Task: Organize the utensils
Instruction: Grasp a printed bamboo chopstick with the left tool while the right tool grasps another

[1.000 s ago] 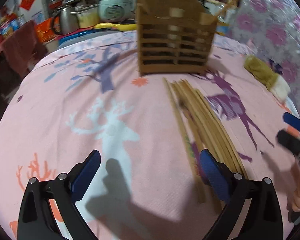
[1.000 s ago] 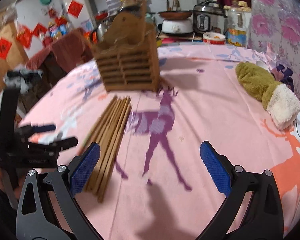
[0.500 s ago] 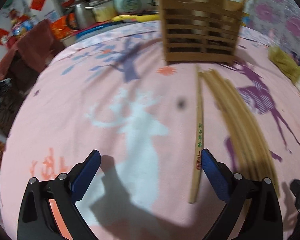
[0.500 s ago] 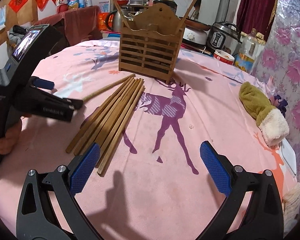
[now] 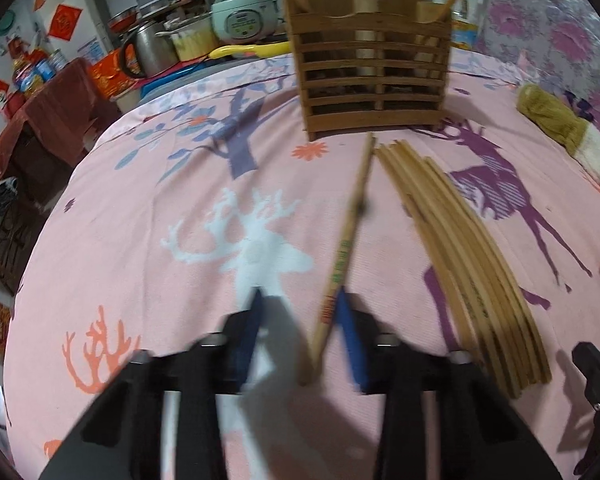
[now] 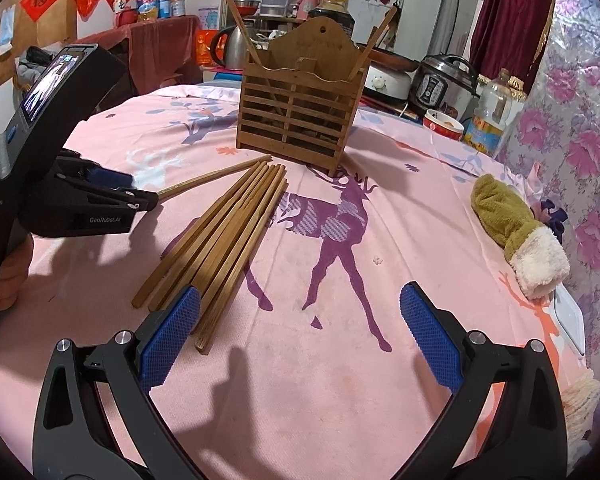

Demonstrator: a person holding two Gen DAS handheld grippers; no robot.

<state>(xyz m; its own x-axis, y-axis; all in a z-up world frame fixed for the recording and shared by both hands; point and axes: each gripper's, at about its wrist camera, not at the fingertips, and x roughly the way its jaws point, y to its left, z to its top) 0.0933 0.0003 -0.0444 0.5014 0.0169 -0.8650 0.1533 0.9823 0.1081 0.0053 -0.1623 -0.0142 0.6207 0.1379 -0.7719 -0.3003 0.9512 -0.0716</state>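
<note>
Left wrist view. Left gripper (image 5: 300,328): fingers (image 5: 350,334), wide apart half a second ago, are now drawn narrow around the near end of a single chopstick (image 5: 346,246); motion blur leaves it unclear whether both pads bear on it yet. That chopstick lies apart from the chopstick bundle (image 5: 456,248), its far tip pointing at the base of the wooden holder (image 5: 370,68). Judgement: the first pick has begun, and lifting it into the holder comes next. Bundle lies on the pink worktop (image 5: 160,208) in front of the holder, just right of the single stick.

Right wrist view. Right gripper (image 6: 300,336): fingers (image 6: 170,332) spread wide, holding nothing, closer to the camera than the wooden holder (image 6: 300,120). Chopstick bundle (image 6: 228,232) runs from the holder's foot toward the left finger, whose pad overlaps the near ends in this view. Left gripper (image 6: 112,196) sits left of the holder, with the single chopstick (image 6: 220,172) projecting from its tip. A plush mitten (image 6: 516,224) lies well right of the holder.
</note>
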